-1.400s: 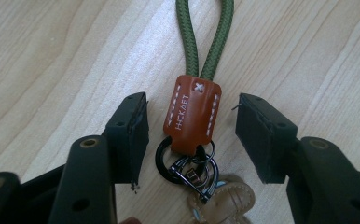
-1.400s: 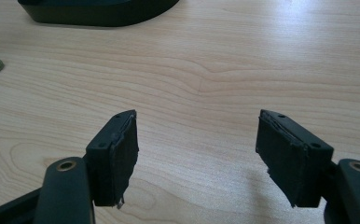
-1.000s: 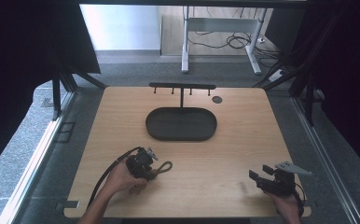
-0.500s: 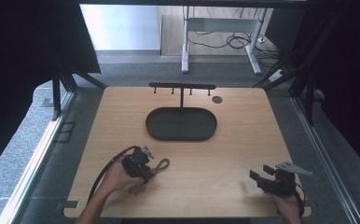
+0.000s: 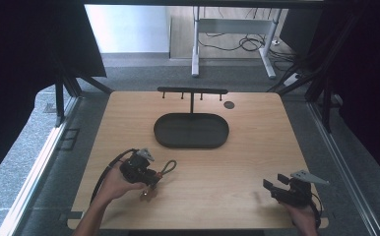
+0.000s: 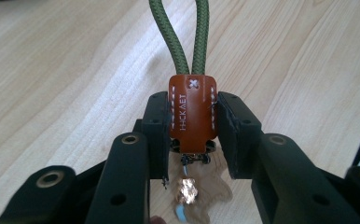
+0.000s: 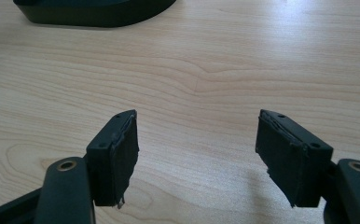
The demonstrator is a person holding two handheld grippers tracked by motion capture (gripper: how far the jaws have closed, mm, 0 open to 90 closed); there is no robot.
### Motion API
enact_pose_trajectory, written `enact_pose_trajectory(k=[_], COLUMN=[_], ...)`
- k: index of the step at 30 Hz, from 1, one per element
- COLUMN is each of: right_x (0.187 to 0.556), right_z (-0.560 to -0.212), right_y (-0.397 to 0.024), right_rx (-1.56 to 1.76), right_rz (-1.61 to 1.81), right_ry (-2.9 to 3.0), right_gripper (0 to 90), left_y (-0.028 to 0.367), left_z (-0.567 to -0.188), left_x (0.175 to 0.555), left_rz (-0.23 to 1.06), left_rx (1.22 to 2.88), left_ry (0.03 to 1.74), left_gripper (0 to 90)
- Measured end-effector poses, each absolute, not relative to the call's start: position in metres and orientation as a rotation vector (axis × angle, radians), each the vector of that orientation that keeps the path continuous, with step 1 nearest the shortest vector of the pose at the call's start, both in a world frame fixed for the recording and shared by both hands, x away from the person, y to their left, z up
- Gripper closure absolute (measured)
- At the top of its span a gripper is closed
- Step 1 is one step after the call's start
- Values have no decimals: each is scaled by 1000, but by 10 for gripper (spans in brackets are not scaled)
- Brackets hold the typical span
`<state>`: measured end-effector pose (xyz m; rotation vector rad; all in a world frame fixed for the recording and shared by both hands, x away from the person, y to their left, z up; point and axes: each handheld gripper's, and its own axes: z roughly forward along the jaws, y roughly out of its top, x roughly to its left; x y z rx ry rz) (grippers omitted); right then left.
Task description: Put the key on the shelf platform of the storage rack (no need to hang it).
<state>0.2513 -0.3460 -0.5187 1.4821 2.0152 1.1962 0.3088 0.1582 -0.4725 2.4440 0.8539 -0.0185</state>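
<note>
A keychain with a brown leather tab and a green rope loop is in my left gripper, whose jaws are shut on the tab's two sides. A small metal charm dangles below the tab. In the high view the left gripper is at the table's front left, just above the wood, with the rope loop sticking out to its right. My right gripper rests at the front right, jaws wide apart. In its own view the right gripper has only bare wood between the pads.
A dark oval tray sits at the table's middle, and its near rim shows in the right gripper view. Behind it stands a black T-shaped rack with small hooks, and a small dark disc lies to its right.
My left gripper has lifted a little off the table with the keychain in it, and the rope loop has risen with it. The right gripper has stayed put.
</note>
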Motion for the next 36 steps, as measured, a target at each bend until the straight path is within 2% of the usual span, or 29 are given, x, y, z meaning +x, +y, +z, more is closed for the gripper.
enact_pose_trajectory(k=[15,36], right_x=[252,252], right_z=[-520,-519], right_y=[-345,-347], right_rx=[1482,1491], right_rz=[1193,1194], right_ry=[2018,2013], right_gripper=[303,304], left_y=[173,170], left_z=[-450,-426], left_x=[315,320], left_rz=[9,43], left_rx=[2339,2291], left_ry=[867,838], left_gripper=[665,665])
